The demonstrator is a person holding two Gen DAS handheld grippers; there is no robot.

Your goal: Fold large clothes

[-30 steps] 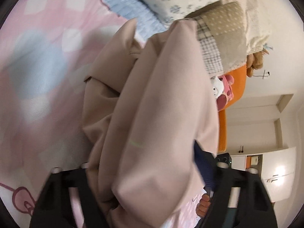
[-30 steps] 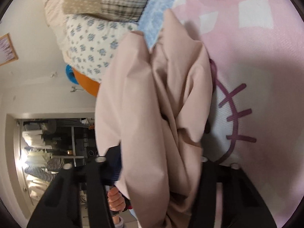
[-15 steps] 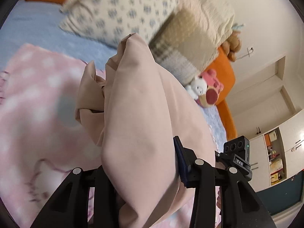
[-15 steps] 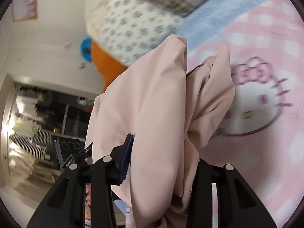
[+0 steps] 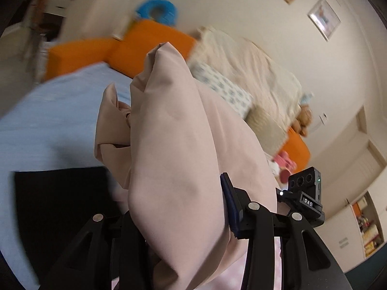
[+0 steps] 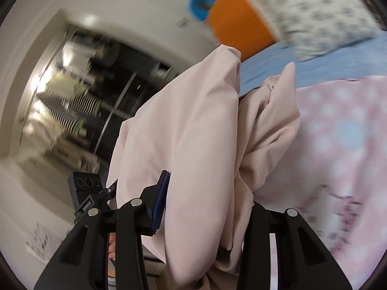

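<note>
A large pale pink garment (image 5: 174, 145) is bunched between the fingers of my left gripper (image 5: 179, 220), which is shut on it and holds it up above the bed. My right gripper (image 6: 205, 207) is shut on another part of the same garment (image 6: 193, 133). The cloth stretches between the two grippers, and each gripper's black body shows at the edge of the other's view. The fabric hides most of both grippers' fingertips; a blue pad (image 6: 159, 203) shows on the right gripper.
A light blue bedsheet (image 5: 55, 111), a pink patterned blanket (image 6: 343, 145), an orange headboard (image 5: 150, 46), floral and beige pillows (image 5: 225, 89) and plush toys (image 5: 285, 162) lie ahead. A dark flat patch (image 5: 60, 205) sits on the sheet. An open doorway (image 6: 79, 111) shows at left.
Both grippers have swung upward with the garment; the views now tilt from the bed surface toward the headboard, walls and doorway. The grip on the cloth is unchanged.
</note>
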